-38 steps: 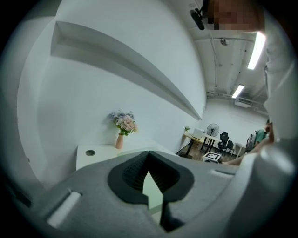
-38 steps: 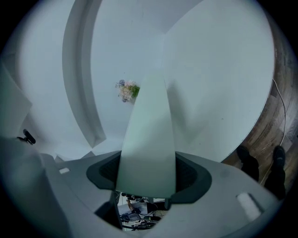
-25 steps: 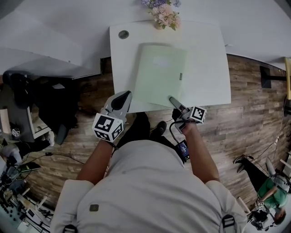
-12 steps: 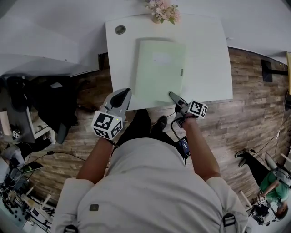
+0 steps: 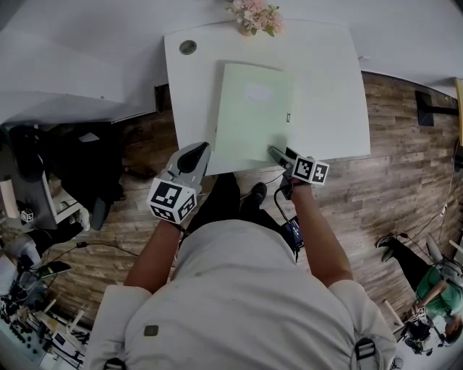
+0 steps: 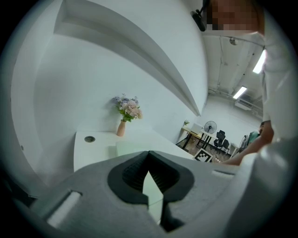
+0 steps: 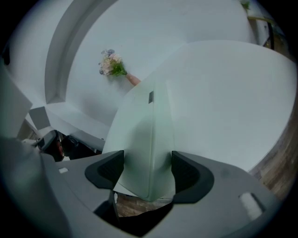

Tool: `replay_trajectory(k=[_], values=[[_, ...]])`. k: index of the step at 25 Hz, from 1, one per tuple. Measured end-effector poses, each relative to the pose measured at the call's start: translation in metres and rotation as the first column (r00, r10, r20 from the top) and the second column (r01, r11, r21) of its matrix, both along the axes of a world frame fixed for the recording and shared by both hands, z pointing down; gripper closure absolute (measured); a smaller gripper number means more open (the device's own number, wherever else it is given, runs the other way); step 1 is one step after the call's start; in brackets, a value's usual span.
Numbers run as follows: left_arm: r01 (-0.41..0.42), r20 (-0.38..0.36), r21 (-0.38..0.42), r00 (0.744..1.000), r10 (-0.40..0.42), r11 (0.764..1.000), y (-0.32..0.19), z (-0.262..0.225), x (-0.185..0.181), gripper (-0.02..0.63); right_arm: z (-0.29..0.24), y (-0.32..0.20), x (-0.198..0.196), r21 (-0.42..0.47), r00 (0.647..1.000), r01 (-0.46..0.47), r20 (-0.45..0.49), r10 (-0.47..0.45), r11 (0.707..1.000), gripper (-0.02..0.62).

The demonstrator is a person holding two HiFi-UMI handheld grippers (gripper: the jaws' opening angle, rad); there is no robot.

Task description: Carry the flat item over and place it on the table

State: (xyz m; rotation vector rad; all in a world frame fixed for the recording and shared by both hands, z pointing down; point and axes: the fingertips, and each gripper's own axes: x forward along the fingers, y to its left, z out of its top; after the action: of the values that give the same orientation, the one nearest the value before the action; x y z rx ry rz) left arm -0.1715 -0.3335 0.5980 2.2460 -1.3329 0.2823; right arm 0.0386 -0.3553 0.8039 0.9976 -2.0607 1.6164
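The flat item is a pale green folder (image 5: 253, 112) lying on the white table (image 5: 325, 87), with its near edge at the table's front edge. My right gripper (image 5: 275, 153) is at the folder's near right corner. In the right gripper view the jaws (image 7: 148, 169) stand wide apart, with the folder's corner (image 7: 149, 135) between them and no squeeze on it. My left gripper (image 5: 195, 155) hangs off the table's front left, beside the folder, shut and empty. The left gripper view shows its tips (image 6: 148, 155) meeting, with the folder (image 6: 132, 148) ahead.
A vase of flowers (image 5: 253, 14) stands at the table's far edge, and a round cable hole (image 5: 188, 47) sits at its far left corner. Black equipment (image 5: 72, 166) stands on the wood floor to the left. Another person (image 5: 438, 289) is at the lower right.
The folder and my right gripper have shifted slightly farther onto the table. The left gripper has stayed where it was.
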Motion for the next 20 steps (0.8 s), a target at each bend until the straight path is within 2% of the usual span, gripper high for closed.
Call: replay_trajectory(k=[8, 12, 16, 20], values=[[-0.004, 0.002, 0.007, 1.000, 0.004, 1.000, 0.004, -0.003, 0.007, 0.606, -0.005, 0.000, 0.002, 0.037, 0.998, 0.048, -0.046, -0.046, 0.998, 0.284], [0.009, 0.001, 0.015, 1.000, -0.009, 1.000, 0.009, -0.011, 0.010, 0.606, -0.020, 0.006, 0.003, 0.094, 0.987, 0.126, -0.112, -0.115, 0.988, 0.291], [0.004, -0.004, 0.042, 1.000, -0.004, 0.999, 0.016, -0.022, 0.024, 0.606, -0.050, 0.011, 0.002, 0.203, 0.966, 0.219, -0.182, -0.183, 0.954, 0.326], [-0.001, -0.007, 0.072, 1.000, 0.001, 0.997, 0.029, -0.034, 0.039, 0.606, -0.083, 0.023, -0.003, 0.312, 0.938, 0.323, -0.228, -0.260, 0.893, 0.357]])
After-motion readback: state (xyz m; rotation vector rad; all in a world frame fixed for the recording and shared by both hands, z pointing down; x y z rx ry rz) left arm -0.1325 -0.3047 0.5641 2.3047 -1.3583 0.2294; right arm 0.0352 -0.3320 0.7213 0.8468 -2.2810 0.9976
